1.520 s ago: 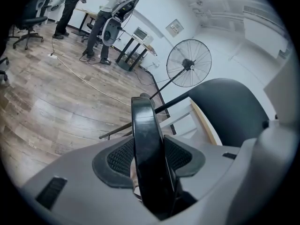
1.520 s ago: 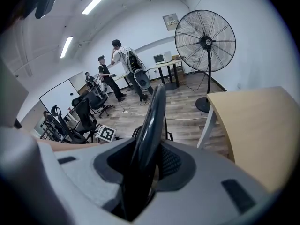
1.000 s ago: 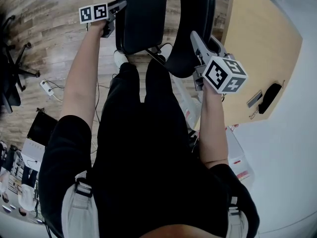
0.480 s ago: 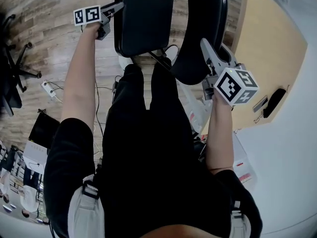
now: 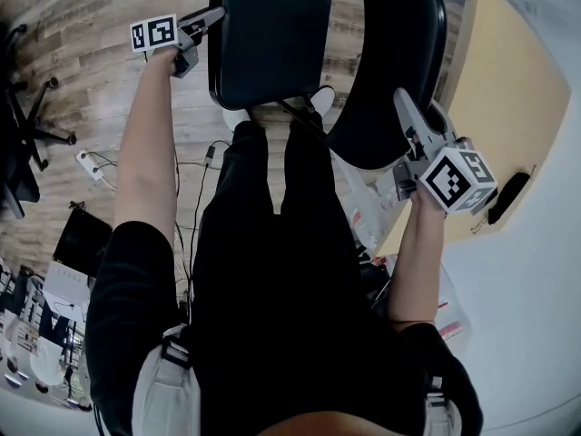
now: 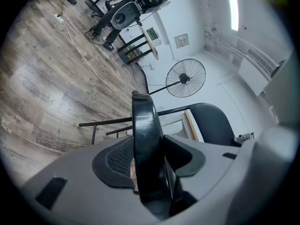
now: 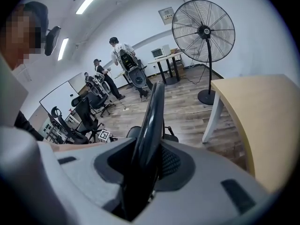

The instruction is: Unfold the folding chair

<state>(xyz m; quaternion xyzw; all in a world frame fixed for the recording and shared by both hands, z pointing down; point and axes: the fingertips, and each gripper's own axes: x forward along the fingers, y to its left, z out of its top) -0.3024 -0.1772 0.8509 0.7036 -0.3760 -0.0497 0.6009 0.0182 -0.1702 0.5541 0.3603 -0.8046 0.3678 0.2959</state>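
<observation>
Grey left hand-held gripper [image 5: 211, 16] is clamped on the thin rim of the padded seat [image 6: 145, 144] of the black folding chair [image 5: 272, 44]. The right hand-held gripper [image 5: 406, 109] pinches its curved black backrest [image 5: 390, 71], over the wooden floor [image 5: 91, 71]. If a rim slips out, I think the chair could drop.

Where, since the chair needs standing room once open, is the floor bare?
Bare floor lies left of the seat, up to the office chair. Right is tight: the table stands close beside the backrest. Nearer the person, a power strip and cables clutter the floor.
</observation>
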